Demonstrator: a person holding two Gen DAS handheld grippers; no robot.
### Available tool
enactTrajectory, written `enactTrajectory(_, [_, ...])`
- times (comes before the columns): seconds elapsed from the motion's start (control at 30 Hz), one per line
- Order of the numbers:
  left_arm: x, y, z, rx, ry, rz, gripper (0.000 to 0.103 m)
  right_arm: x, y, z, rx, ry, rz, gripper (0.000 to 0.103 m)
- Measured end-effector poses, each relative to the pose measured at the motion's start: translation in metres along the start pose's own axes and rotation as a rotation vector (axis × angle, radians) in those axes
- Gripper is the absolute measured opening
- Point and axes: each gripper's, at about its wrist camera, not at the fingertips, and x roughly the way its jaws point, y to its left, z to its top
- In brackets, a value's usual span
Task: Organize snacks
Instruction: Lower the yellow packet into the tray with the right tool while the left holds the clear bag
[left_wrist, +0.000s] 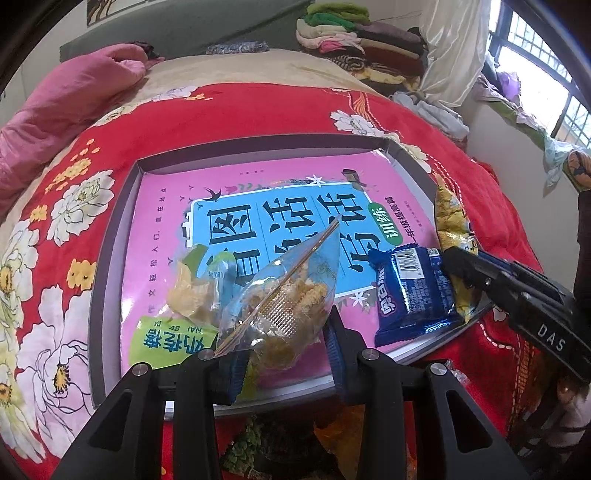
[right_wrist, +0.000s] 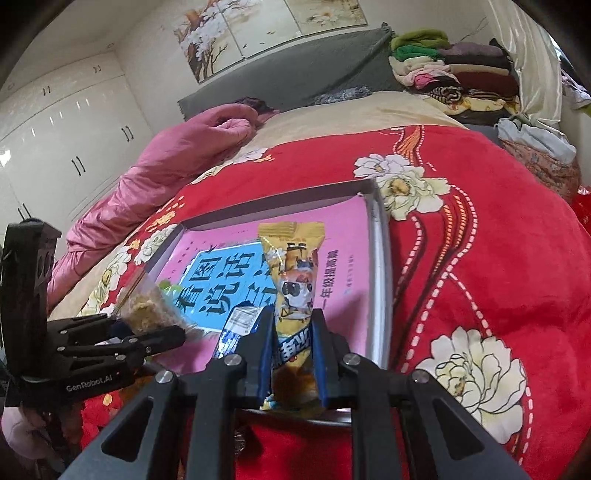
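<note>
We sort snacks into the shallow grey box (left_wrist: 110, 229) on the bed.
Our left gripper (left_wrist: 284, 354) pinches a clear puffed-snack bag (left_wrist: 284, 295), our right gripper (right_wrist: 293, 332) a yellow packet (right_wrist: 295, 280), both poised over it for placing.

Far half of tray (left_wrist: 110, 236) open (book cover bare); near edge crowded w/ green packet (left_wrist: 173, 341), blue packet (left_wrist: 413, 291).

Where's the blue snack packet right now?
In the left wrist view the blue snack packet lies on the pink book, right side of the tray, beside the right gripper's yellow packet.
</note>
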Motion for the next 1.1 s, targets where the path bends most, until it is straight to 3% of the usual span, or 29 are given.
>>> enactTrajectory(0.77, [-0.001, -0.011, 0.002, 0.031, 0.016, -0.111, 0.039, -0.001, -0.008, 0.0, 0.012, 0.011, -0.067, 0.022])
enactTrajectory(1.1, [-0.002, -0.009, 0.001, 0.035, 0.017, -0.083, 0.041, -0.002, -0.009, 0.0, 0.011, 0.009, -0.079, 0.024])
